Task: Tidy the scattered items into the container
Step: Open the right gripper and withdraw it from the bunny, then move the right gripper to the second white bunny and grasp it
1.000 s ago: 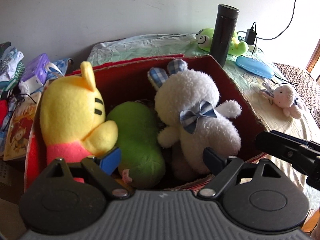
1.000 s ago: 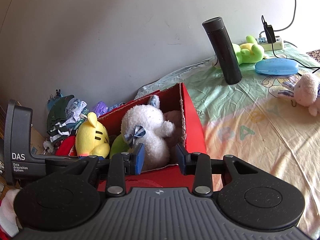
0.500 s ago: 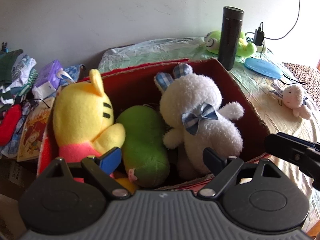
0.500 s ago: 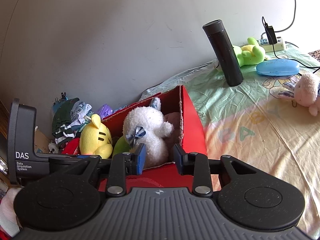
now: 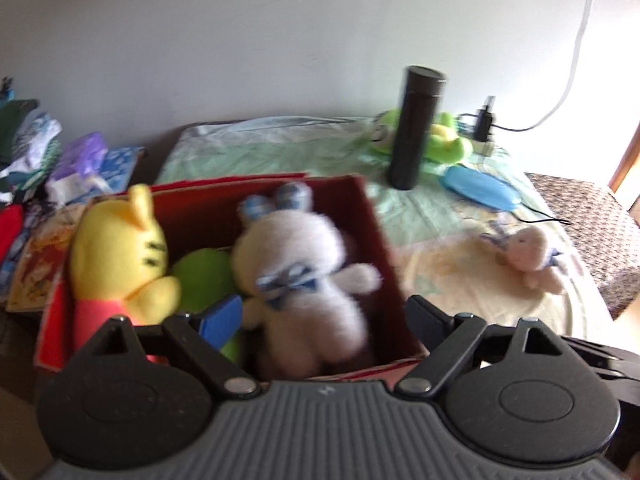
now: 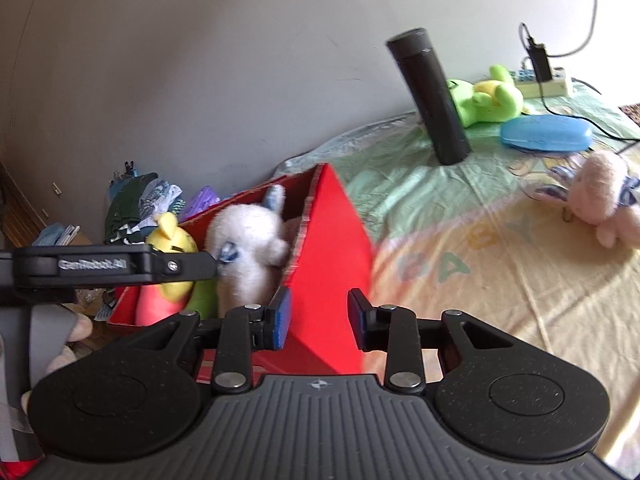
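Left wrist view: left tongs (image 5: 326, 314) hanging wide open, empty, above red box (image 5: 372, 216) holding white bunny (image 5: 304, 280). Right tongs (image 6: 319, 317) gaping partway, gripping nothing, beside box corner. Pink bunny (image 6: 604, 196) lying loose on bed (image 6: 500, 280).

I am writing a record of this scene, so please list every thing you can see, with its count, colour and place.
Box: 1, red, at the left edge of the bed.
Plush toys in the box: 3; yellow cat, green toy, white bunny with a blue bow.
Pink bunny: 1, lying on the sheet, right side.
Green plush: 1, behind the flask.
Flask: 1, black, upright on the sheet.
Case: 1, blue, beside the green plush.
Power strip: 1, pale, near the wall, with a black plug.
Sheet: 1, pale green and yellow.
Clutter pile: mixed colours, left of the box.
Left gripper: open, above the box.
Right gripper: open, empty, before the box corner.
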### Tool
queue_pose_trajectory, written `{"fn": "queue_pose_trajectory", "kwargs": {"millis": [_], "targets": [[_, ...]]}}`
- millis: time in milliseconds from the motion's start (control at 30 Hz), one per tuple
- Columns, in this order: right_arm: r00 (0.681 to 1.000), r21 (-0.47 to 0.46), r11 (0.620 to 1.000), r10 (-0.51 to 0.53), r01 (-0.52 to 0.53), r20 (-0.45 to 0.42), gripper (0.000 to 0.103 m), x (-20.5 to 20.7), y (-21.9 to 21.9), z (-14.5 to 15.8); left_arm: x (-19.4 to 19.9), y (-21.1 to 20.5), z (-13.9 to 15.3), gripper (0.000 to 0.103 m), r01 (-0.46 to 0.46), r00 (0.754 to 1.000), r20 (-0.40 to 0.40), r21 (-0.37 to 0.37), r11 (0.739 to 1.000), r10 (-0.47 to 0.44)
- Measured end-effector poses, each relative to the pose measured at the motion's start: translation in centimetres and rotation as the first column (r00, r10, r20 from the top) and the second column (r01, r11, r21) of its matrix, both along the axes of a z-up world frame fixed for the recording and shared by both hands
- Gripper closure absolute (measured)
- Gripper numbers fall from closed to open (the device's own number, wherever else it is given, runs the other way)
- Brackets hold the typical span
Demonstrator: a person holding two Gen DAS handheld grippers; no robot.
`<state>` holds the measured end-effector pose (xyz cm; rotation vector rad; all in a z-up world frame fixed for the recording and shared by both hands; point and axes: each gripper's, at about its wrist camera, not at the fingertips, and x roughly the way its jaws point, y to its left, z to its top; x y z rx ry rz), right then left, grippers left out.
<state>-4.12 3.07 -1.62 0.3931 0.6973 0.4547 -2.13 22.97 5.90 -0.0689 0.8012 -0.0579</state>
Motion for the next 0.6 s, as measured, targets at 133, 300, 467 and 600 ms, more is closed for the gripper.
{"fn": "queue_pose_trajectory", "kwargs": {"millis": [133,300,467,600], "targets": [[0.999,0.003,0.999,-0.036,0.036,-0.031,0.069,0.3,-3.3,-0.9,0.5,-4.2,0.4,0.015,0.117,0.993,0.033,-0.021,0.993,-0.116],[0.993,0.011,0.995,-0.098,0.099,-0.06,0.069,0.7,-7.6,-1.7,2.0,-9.3,-0.9,0.015,0.242,0.97,0.029,-0.061,0.968,-0.241],[0.978,0.0,0.984,-0.18,0.181,-0.106,0.069,1.2,-12.3,-3.0,4.9,-13.3,-4.3,0.015,0.266,0.959,-0.053,-0.156,0.951,-0.277],[0.96,-0.014,0.969,-0.245,0.245,-0.136,0.068,2.1,-16.0,-3.9,7.2,-16.2,-6.9,0.015,0.264,0.948,-0.107,-0.26,0.929,-0.3]]}}
